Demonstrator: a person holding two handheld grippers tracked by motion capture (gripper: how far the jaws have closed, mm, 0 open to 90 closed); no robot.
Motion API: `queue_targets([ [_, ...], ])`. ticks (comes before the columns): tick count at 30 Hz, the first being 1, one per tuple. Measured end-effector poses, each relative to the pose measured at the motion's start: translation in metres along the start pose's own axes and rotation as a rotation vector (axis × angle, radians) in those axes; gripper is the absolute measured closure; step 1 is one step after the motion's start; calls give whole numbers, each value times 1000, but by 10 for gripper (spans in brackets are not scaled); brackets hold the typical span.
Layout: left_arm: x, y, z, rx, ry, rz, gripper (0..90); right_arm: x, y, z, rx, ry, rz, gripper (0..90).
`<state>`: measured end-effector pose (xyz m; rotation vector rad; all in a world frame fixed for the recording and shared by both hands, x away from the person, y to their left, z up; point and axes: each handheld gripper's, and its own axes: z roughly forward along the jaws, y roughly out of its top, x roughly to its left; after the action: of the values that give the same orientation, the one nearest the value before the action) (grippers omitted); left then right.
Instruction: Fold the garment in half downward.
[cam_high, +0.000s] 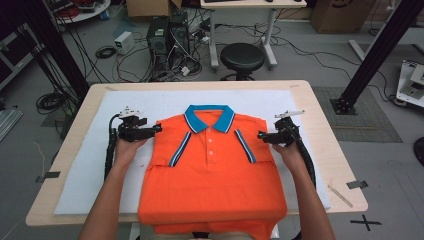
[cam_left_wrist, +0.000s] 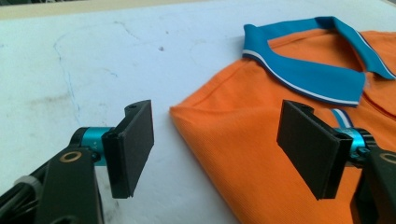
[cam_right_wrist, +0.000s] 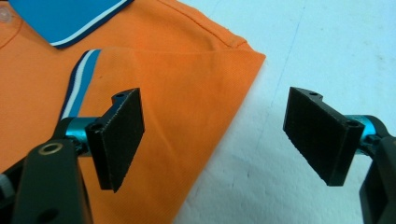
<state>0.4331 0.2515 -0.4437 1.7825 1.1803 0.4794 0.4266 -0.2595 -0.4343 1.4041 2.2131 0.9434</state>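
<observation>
Lab table, white mat: folded orange polo at centre, hem over near edge. Soft, light, limp; pinch folded shoulder corners. Left gripper, right gripper both wide open, empty, straddling those corners.

The high view is looking forward and down from above the person's side, taking in the whole surface and the floor beyond. The left gripper view is riding low, looking close along its fingers at the polo shirt shoulder. The right gripper view is doing likewise (mirrored). All three are sharing the shirt's blue collar.
</observation>
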Motion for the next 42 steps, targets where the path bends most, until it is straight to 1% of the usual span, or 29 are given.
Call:
queue_targets([
  [2,3,-4,7,30,15,-4,305,-2,2,5,10,-1,0,212],
  [3,4,-6,11,51,25,-10,310,-4,3,8,17,2,0,231],
  [4,4,-6,13,59,39,-18,325,-5,4,11,24,1,2,254],
  [5,4,-5,13,63,44,-18,365,-6,5,14,28,-4,6,262],
  [6,5,-4,14,86,39,-22,372,-8,6,17,36,-5,9,273],
  [7,5,-4,16,106,39,-20,371,-9,7,19,40,-6,14,292],
  [8,4,-2,19,132,50,-5,372,-10,8,21,37,-3,9,314],
  [10,0,-1,24,156,60,19,403,-10,11,26,54,-5,4,356],
  [12,-3,1,28,166,79,35,418,-10,14,29,58,-10,1,376],
  [14,-5,2,29,169,87,40,464,-9,17,31,53,-16,0,433],
  [16,-6,3,29,172,81,44,520,-9,19,32,57,-10,-11,473],
  [18,-7,3,29,173,73,41,583,-9,20,34,61,-2,-11,537],
  [20,-9,3,29,168,64,29,660,-8,22,35,65,7,-13,566],
  [21,-10,3,30,166,61,25,691,-8,23,36,67,11,-10,603],
  [22,-10,2,30,165,48,13,728,-8,23,36,65,15,-13,633],
  [23,-11,2,30,164,42,4,789,-7,23,36,63,25,-7,685],
  [24,-11,2,30,160,45,1,811,-7,23,36,62,39,-5,748],
  [25,-12,2,30,161,47,-2,825,-6,23,36,59,43,-15,836],
  [27,-12,3,29,159,52,-3,836,-2,24,35,63,22,-41,879],
  [28,-12,3,28,151,54,-16,839,-1,25,34,63,10,-54,888],
  [29,-11,4,25,136,50,-29,840,-1,25,33,58,-4,-56,890],
  [30,-10,6,22,112,42,-46,841,-2,25,30,43,-11,-48,890],
  [31,-9,7,18,91,34,-58,842,-2,25,27,25,-8,-34,891],
  [33,-10,11,11,61,23,-69,842,-3,25,20,-12,0,-25,891],
  [34,-11,12,6,46,14,-75,841,-3,25,16,-24,3,-28,891],
  [37,-16,14,-7,8,-6,-73,842,2,24,2,-60,5,-45,890],
  [39,-18,12,-15,-18,-23,-80,841,6,22,-7,-87,13,-60,890],
  [42,-20,7,-28,-35,-44,-84,841,9,17,-20,-110,24,-71,890],
])
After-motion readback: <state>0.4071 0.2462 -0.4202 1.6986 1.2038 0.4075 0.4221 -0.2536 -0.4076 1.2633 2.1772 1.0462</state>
